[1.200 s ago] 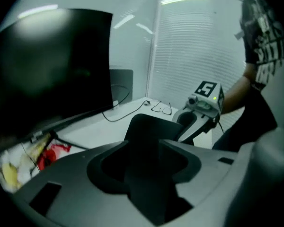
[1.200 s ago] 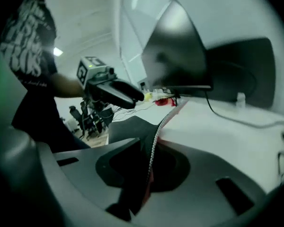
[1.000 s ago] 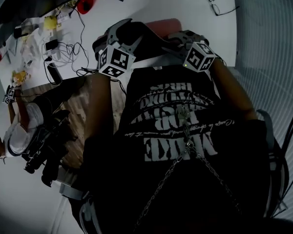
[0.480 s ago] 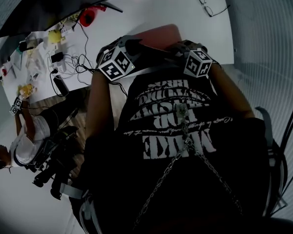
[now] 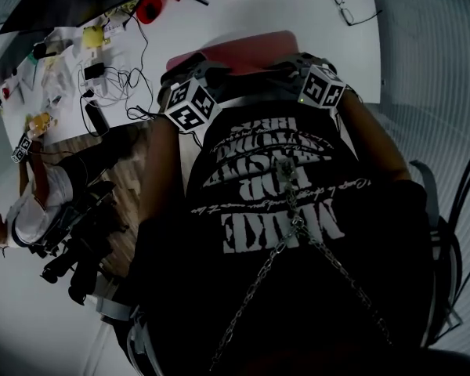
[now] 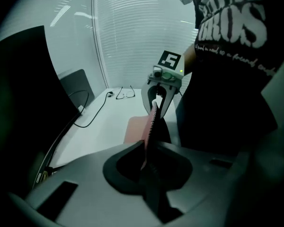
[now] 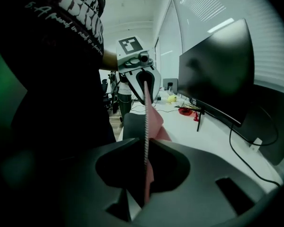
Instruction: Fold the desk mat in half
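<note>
The pink desk mat [image 5: 243, 50] lies on the white desk [image 5: 258, 10], with its near edge raised in front of my chest. My left gripper [image 5: 194, 75] holds that edge at the left. In the left gripper view its jaws [image 6: 149, 161] are closing, with the thin mat edge [image 6: 152, 123] pinched between them. My right gripper [image 5: 307, 70] holds the same edge at the right, and in its own view the jaws [image 7: 146, 174] are shut on the mat [image 7: 154, 119]. Each gripper shows in the other's view, right gripper [image 6: 159, 97] and left gripper [image 7: 145, 87].
Glasses [image 5: 351, 5] lie at the desk's far right. A dark monitor [image 7: 217, 74] stands along the back with cables [image 5: 110, 81], a red object [image 5: 149, 8] and small clutter at the far left. Black equipment [image 5: 78, 241] sits on the wooden floor at my left.
The head view has swayed. Both grippers stay at the mat's near edge before my chest, and a wider strip of pink mat shows beyond them. The left gripper's jaws look drawn together.
</note>
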